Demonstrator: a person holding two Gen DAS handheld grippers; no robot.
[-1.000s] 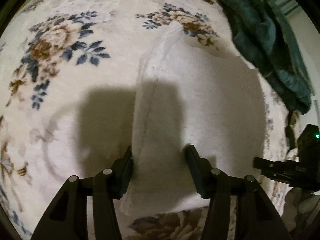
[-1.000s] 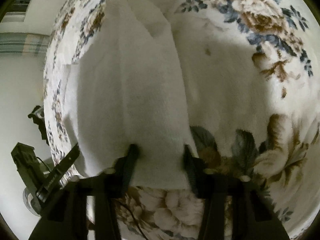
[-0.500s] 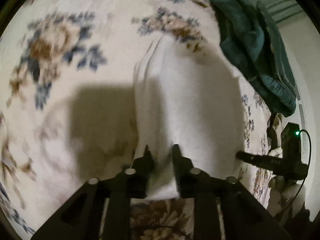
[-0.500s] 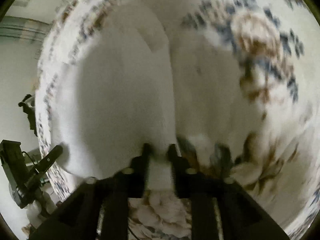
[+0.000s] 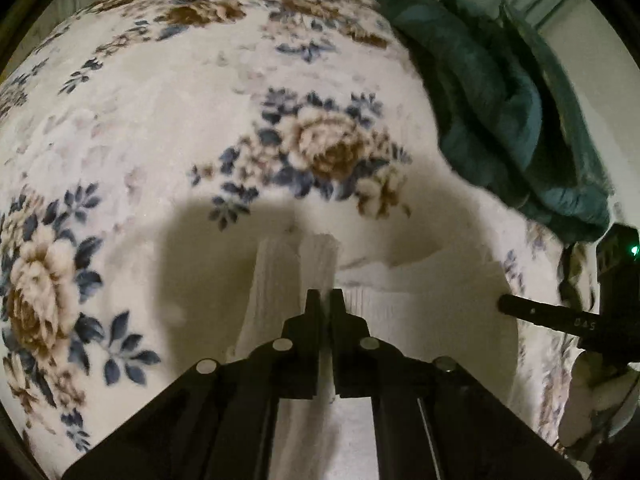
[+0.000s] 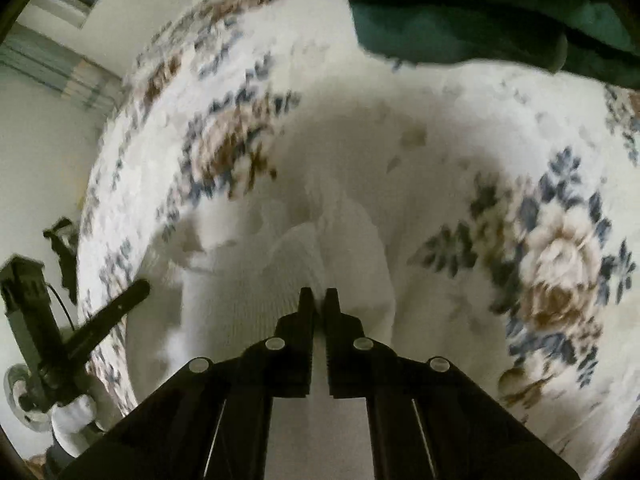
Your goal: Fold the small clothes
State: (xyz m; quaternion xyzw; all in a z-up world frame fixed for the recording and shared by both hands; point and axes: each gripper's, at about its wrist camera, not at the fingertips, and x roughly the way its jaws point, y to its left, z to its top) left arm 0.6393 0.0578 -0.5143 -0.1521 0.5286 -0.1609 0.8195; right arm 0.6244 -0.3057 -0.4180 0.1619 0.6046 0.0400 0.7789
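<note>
A white knit garment [image 5: 400, 312] lies on a floral blanket [image 5: 160, 128]. My left gripper [image 5: 325, 296] is shut on the garment's near edge, which bunches up above its fingertips. My right gripper [image 6: 318, 295] is shut on the other near edge of the same white garment [image 6: 248, 304], lifted off the blanket. The right gripper's tip [image 5: 548, 316] shows at the right of the left wrist view, and the left gripper's tip [image 6: 108, 312] shows at the left of the right wrist view.
A heap of dark green cloth [image 5: 500, 108] lies at the far right of the blanket; it also shows at the top of the right wrist view [image 6: 480, 12]. The blanket's edge [image 6: 96, 216] drops off at the left, with a pale wall behind.
Both grippers went from open around the garment's near edge to shut on it. They have lifted it and carried it forward, so the garment now bunches and folds over.
</note>
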